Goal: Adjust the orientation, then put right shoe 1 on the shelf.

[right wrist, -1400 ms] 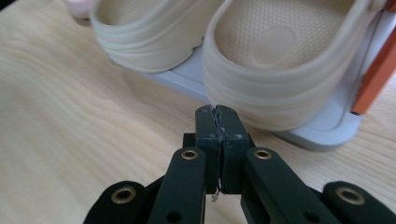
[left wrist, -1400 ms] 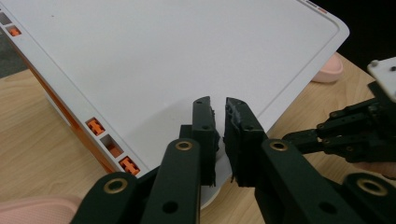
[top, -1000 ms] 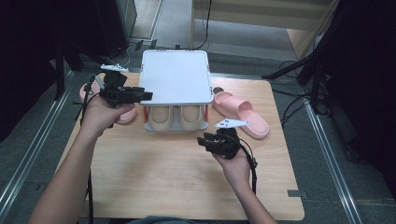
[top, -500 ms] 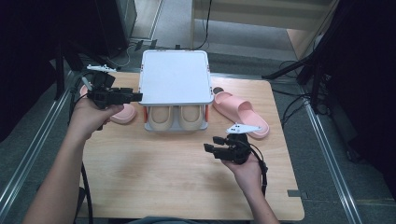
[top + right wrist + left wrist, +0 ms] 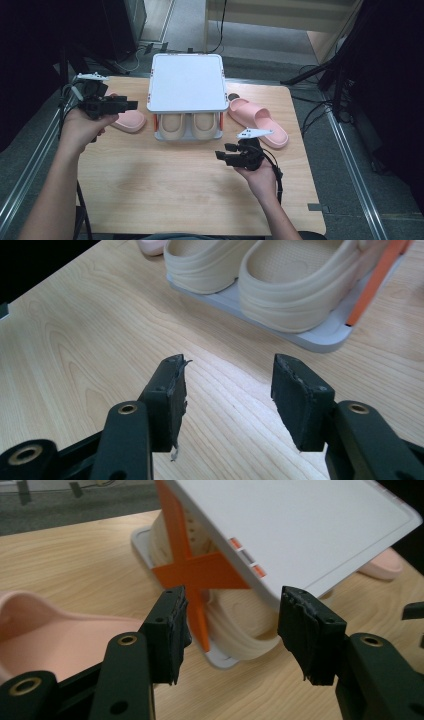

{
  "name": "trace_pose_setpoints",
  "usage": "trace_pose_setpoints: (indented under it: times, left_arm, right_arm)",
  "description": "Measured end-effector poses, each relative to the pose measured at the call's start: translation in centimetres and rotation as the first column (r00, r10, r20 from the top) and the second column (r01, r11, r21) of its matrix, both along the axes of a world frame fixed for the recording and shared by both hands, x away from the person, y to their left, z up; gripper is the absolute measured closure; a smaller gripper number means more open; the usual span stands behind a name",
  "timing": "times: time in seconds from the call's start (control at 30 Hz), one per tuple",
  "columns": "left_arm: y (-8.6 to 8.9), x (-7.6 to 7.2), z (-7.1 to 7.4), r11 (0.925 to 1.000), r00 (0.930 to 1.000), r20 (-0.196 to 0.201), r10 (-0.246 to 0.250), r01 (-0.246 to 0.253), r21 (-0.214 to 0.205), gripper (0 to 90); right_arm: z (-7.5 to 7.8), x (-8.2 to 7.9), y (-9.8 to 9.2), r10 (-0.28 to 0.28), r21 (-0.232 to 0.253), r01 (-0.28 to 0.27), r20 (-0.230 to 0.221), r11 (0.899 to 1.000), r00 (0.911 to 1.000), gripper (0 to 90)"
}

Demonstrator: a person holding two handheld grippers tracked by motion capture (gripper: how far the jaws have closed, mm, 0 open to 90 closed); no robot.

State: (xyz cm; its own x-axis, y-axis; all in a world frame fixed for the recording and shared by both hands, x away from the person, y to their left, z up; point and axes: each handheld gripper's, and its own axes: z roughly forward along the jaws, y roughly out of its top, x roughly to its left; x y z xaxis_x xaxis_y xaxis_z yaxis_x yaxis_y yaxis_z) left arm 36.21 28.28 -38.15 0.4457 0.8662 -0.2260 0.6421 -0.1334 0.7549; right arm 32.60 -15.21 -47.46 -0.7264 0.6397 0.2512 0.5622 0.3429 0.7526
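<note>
Holding both grippers empty, jaws just opened wide; next I grab the pink slipper near the table's left edge.

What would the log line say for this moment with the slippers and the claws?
left claw: open, empty, over pink slipper | right claw: open, empty | beige slippers: on shoe rack lower shelf

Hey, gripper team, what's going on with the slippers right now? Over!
Left gripper and right gripper open, empty. Beige slippers on rack. Pink slippers on table, nothing blocking.
</note>
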Motion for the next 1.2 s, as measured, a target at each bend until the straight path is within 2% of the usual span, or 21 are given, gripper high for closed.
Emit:
trace_pose_setpoints:
  times: [0.13,0.2,0.3,0.37,0.47,0.57,0.8,0.87,0.97,1.2]
  left_arm:
    - [1.2,0.2,-1.0,0.9998,0.9999,0.001,0.012,-0.012,-0.012,47.8]
    - [1.7,0.3,-1.5,0.9998,0.9998,-0.013,0.015,-0.015,-0.01,50.3]
    - [2.2,0.5,-2.3,0.9996,0.9994,-0.02,0.028,-0.028,-0.003,56.5]
    - [2.5,0.6,-2.7,0.9993,0.9993,-0.009,0.037,-0.037,0.003,63.1]
    - [3.0,1.0,-3.2,0.9979,0.9979,-0.012,0.064,-0.064,-0.001,65.9]
    - [3.4,1.4,-3.8,0.9968,0.9964,-0.031,0.079,-0.079,-0.001,69.6]
    - [4.2,2.6,-5.3,0.9936,0.9923,-0.051,0.113,-0.112,0.008,76.0]
    - [4.4,3.1,-5.8,0.9927,0.9901,-0.073,0.12,-0.12,0.01,80.2]
    - [4.7,3.7,-6.5,0.9887,0.9866,-0.068,0.148,-0.147,0.031,85.6]
    - [5.6,4.8,-8.2,0.9852,0.9807,-0.095,0.171,-0.169,0.031,89.3]
  right_arm:
    - [-0.2,0.4,0.5,0.008,-0.012,-0.008,-0.001,1.0,1.0,48.3]
    - [-0.3,0.7,0.7,0.011,-0.02,-0.011,-0.01,1.0,0.9999,48.2]
    - [-0.4,0.9,1.1,0.021,-0.029,-0.021,-0.016,0.999,0.9997,48.1]
    - [-0.4,1.1,1.3,0.031,-0.033,-0.031,-0.014,0.999,0.9994,48.2]
    - [-0.4,1.2,1.3,0.029,-0.03,-0.029,-0.01,0.999,0.9995,48.1]
    - [-0.3,1.3,1.2,0.019,-0.033,-0.019,-0.008,0.999,0.9998,48.2]
    - [-0.3,1.1,0.7,0.004,-0.037,-0.004,-0.001,0.999,1.0,48.2]
    - [-0.2,0.9,0.6,0.002,-0.036,-0.001,0.004,0.999,1.0,48.3]
    - [-0.3,0.9,0.5,-0.003,-0.036,0.003,0.003,0.999,1.0,48.3]
    - [-0.4,0.8,0.4,-0.008,-0.039,0.008,0.0,0.999,1.0,49.5]
